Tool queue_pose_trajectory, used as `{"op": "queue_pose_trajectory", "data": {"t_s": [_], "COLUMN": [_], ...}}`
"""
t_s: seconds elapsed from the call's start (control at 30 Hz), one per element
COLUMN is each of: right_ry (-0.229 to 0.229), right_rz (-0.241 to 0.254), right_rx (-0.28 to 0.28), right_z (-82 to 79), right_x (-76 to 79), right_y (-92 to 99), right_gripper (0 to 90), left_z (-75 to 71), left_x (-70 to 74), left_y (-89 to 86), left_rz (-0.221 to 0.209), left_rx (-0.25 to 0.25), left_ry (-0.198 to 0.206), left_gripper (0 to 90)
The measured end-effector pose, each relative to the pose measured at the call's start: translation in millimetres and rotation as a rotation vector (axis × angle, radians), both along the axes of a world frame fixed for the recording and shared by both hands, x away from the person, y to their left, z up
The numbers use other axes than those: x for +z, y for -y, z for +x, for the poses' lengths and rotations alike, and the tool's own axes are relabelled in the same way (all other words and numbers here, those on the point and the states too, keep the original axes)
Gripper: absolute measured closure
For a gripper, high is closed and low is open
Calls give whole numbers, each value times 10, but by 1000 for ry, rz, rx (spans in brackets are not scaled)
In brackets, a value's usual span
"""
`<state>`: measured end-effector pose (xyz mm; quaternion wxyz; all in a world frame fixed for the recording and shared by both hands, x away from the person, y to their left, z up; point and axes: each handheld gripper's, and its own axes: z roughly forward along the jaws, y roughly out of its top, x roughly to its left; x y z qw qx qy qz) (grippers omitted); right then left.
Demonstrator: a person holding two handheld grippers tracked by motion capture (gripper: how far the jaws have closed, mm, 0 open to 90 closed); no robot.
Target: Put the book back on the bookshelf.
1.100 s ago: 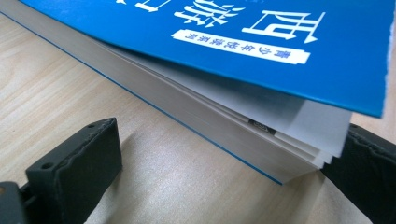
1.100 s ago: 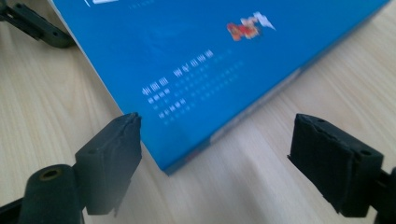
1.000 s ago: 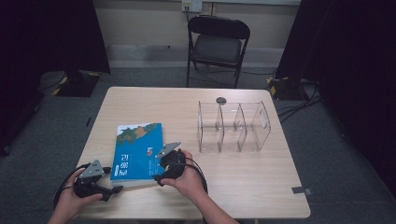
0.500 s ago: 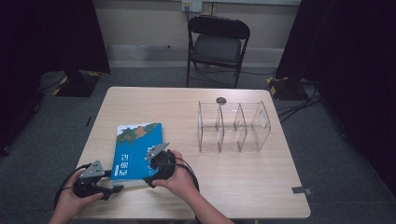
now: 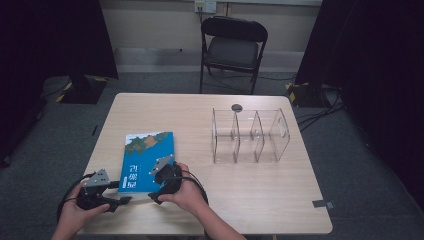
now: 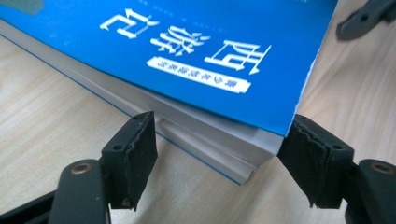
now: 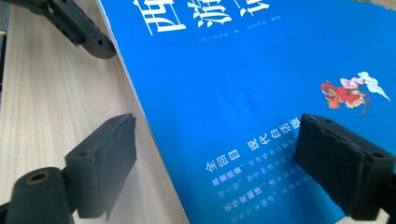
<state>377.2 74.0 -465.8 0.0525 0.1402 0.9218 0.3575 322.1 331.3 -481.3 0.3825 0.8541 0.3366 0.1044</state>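
In the high view a blue book (image 5: 147, 160) lies flat on the near left part of the wooden table (image 5: 260, 200), well apart from the clear divided rack (image 5: 250, 135) on the right half. A small dark round thing (image 5: 236, 107) sits just behind that rack, and a folding chair (image 5: 232, 47) stands beyond the far edge. The left gripper (image 5: 122, 200) is at the book's near left corner, and the right gripper (image 5: 152, 192) rests over the book's near right corner, each in one of the person's hands. In the left gripper view, the left gripper (image 6: 219, 163) has the corner of the book (image 6: 210, 56) between its jaws. They have just been closing, and both pads (image 6: 137, 154) now bear against that corner, one on the page edge and one at the tip of the cover. A jaw of the right gripper (image 6: 364, 18) shows at the top right, over the table (image 6: 51, 107). In the right gripper view, the right gripper (image 7: 219, 158) stands with its jaws wide apart, having just been opening. One pad (image 7: 105, 158) is over the bare table (image 7: 42, 102) and the other is over the blue cover, so an edge of the book (image 7: 261, 70) runs between them without being squeezed. The left gripper (image 7: 79, 28) shows at the top left, beside that edge.
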Motion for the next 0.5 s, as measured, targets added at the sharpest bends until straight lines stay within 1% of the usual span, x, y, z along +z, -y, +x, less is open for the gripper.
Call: {"op": "queue_pose_trajectory", "data": {"t_s": [0.03, 0.07, 0.1, 0.13, 0.17, 0.23, 0.27, 0.3, 0.33, 0.37, 0.4, 0.47, 0.5], "right_ry": [2, 3, 3, 3, 9, 24, 31, 31, 48, 48, 67, 74, 74], "right_rz": [1, 1, -1, -4, -2, 0, 0, 0, -1, -1, -11, -18, -17], "right_rx": [4, 4, 5, 1, -1, -3, -8, -8, -15, -15, -18, -24, -28], "right_z": [1, 1, 1, -5, -8, -14, -20, -20, -31, -31, -46, -53, -54], "right_x": [-3, -6, -8, -8, -14, -26, -31, -31, -43, -43, -50, -52, -54], "right_y": [-5, -11, -17, -23, -30, -51, -62, -62, -87, -87, -112, -131, -137], "right_gripper": [117, 107, 100, 100, 96, 92, 90, 90, 89, 89, 88, 86, 86], "left_z": [1, 14, 14, 20, 26, 37, 38, 38, 51, 51, 59, 64, 75], "left_x": [16, 29, 29, 61, 64, 93, 104, 104, 137, 137, 166, 185, 212], "left_y": [0, -7, -7, -6, -2, 1, 8, 8, 8, 8, 17, 21, 32], "left_rz": [-12, -16, -16, -4, -19, -18, -30, -30, -31, -31, -38, -36, -43], "left_rx": [5, -2, -2, 0, 0, 3, 12, 12, 11, 11, 11, 10, 9], "left_ry": [-9, -6, -6, -17, -20, -23, -28, -28, -32, -32, -26, -19, -14], "left_gripper": [287, 287, 287, 287, 287, 287, 287, 287, 287, 287, 287, 287, 287]}}
